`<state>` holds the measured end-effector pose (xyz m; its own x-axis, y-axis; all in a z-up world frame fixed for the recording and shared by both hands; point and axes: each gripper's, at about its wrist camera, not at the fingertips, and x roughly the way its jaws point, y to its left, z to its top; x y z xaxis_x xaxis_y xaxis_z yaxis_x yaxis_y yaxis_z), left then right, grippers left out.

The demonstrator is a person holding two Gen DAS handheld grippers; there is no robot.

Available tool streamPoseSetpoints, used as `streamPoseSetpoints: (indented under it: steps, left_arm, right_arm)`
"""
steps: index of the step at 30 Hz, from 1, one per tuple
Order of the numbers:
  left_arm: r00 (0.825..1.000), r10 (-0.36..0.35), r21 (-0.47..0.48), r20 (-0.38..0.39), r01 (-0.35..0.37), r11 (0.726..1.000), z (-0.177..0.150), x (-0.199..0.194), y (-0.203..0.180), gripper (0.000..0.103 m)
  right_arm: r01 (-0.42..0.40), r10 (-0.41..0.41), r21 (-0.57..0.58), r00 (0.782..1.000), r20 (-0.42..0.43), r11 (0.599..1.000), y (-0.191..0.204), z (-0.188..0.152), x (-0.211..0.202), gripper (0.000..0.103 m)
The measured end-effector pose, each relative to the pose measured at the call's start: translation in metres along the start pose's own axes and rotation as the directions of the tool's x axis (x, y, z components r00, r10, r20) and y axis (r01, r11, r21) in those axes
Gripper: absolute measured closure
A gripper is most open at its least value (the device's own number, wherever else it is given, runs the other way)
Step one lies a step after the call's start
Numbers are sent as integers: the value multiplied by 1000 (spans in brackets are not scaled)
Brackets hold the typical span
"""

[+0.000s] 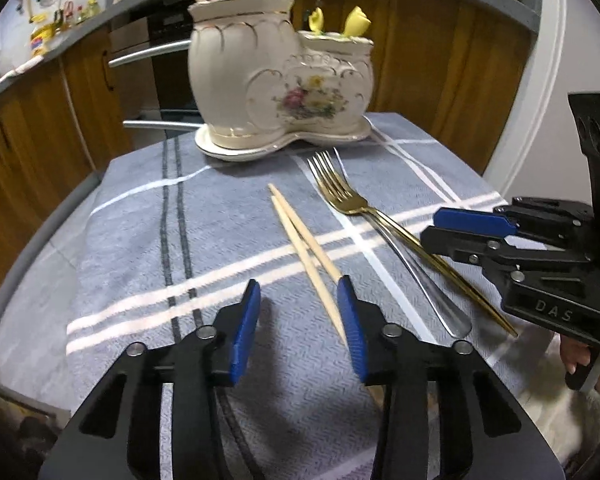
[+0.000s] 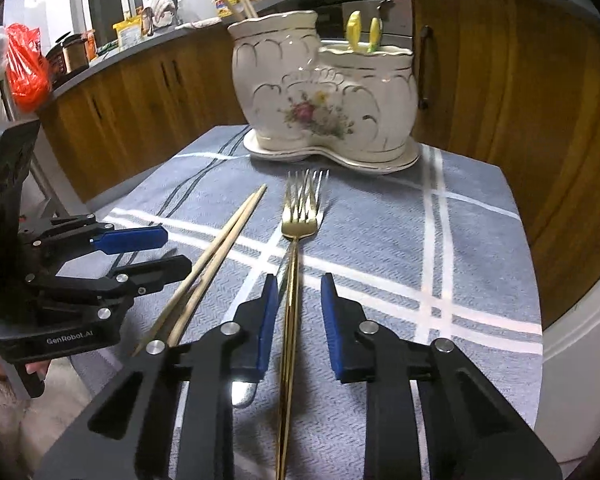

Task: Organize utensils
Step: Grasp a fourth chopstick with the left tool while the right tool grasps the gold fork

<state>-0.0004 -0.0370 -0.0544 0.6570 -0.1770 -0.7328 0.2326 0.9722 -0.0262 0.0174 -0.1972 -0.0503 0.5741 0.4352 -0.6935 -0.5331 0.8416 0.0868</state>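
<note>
Underneath, a striped blue cloth (image 1: 228, 240) covers the table before wooden cabinets (image 2: 500, 80); each hand-held gripper (image 1: 299, 322) (image 2: 299, 316) gapes apart.

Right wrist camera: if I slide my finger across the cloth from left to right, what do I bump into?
Left gripper → chopsticks → gold fork → the white stripes of the cloth.
</note>
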Motion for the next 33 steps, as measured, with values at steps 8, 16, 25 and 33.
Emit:
streamPoseSetpoints:
  steps: [8, 16, 25, 33]
  left_arm:
    - [1000, -4, 44, -24, 5, 999, -1, 3, -3, 84]
    - [997, 62, 26, -56, -61, 998, 6, 11, 4, 83]
    - [990, 113, 27, -89, -111, 993, 19, 24, 3, 82]
    - [981, 131, 22, -143, -129, 991, 30, 33, 3, 80]
  right_arm:
    - [10, -11, -30, 999, -43, 1000, 3, -1, 9, 96]
    - [74, -78, -60, 995, -57, 995, 5, 5, 17, 96]
    - [83, -88, -61, 993, -80, 995, 5, 20, 35, 96]
    - [60, -65, -73, 995, -77, 996, 3, 26, 42, 92]
